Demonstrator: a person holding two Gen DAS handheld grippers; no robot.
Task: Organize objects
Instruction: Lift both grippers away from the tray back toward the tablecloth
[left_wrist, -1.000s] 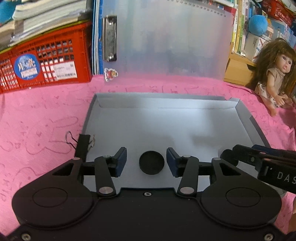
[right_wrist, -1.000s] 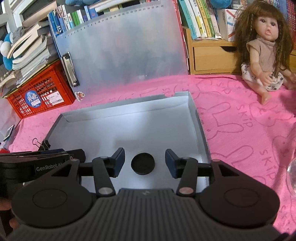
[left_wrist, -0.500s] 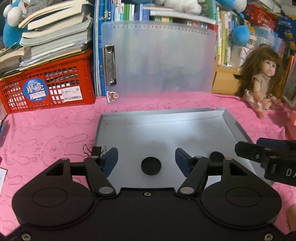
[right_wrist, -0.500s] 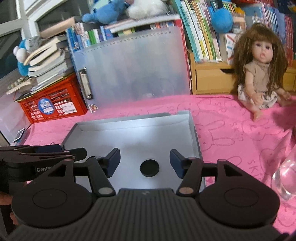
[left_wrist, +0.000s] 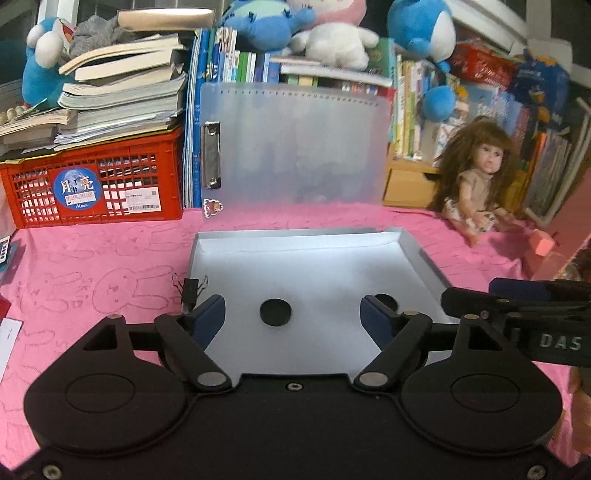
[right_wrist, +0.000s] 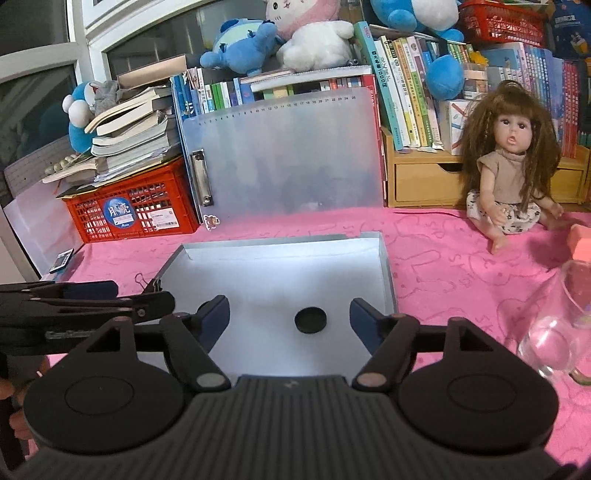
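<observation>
A shallow grey tray (left_wrist: 413, 251) (right_wrist: 384, 266) lies on the pink cloth. One black disc (left_wrist: 275, 312) rests flat on its floor, and a second black disc (left_wrist: 386, 300) peeks out behind my left gripper's right finger. My left gripper (left_wrist: 291, 319) hovers above the tray's near edge with its jaws opening and nothing between them. In the right wrist view a black disc (right_wrist: 311, 320) lies in the tray beyond my right gripper (right_wrist: 289, 317), whose jaws are also opening and hold nothing. Each gripper shows at the side of the other's view.
A black binder clip (left_wrist: 190, 291) (right_wrist: 147, 284) sits at the tray's left edge. Behind stand a translucent clipboard (left_wrist: 291, 144), a red crate (left_wrist: 92, 184) under books, and a doll (right_wrist: 513, 177). A clear glass (right_wrist: 554, 332) and a pink block (right_wrist: 581, 243) are at the right.
Both grippers have drawn back and risen from the tray, and their jaws have spread wider. The discs that lay between the fingers stay on the tray floor.
</observation>
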